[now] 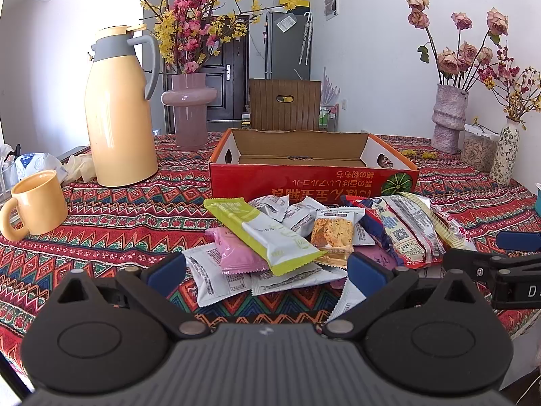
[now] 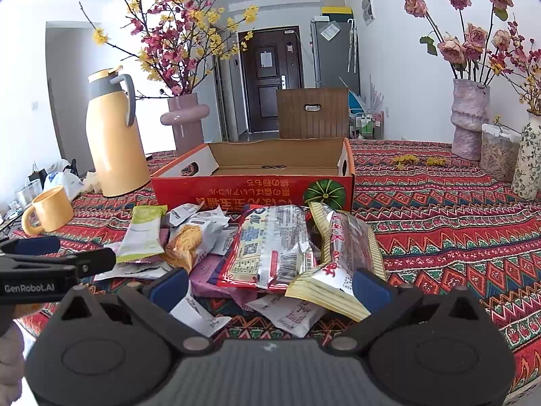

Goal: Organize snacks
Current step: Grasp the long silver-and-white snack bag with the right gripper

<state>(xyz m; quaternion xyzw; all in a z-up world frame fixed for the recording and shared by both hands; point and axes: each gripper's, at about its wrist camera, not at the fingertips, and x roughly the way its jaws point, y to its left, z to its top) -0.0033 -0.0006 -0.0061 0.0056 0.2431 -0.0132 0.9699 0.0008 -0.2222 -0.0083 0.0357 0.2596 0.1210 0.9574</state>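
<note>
left gripper, right gripper: wide apart, empty | snack pile just ahead

Left gripper: jaws spread wide, blue-padded fingertips level with each other, nothing between them touching the pads. Body held low and roughly level, pointing toward 12 o'clock. Also seen from the right wrist camera at 9 o'clock, side-on.

Right gripper: jaws likewise spread wide, blue pads apart and gripping nothing. Body low and level, pointing toward 12 o'clock. Its fingers show in the left wrist view at 3 o'clock. The two grippers sit side by side, near each other.
</note>
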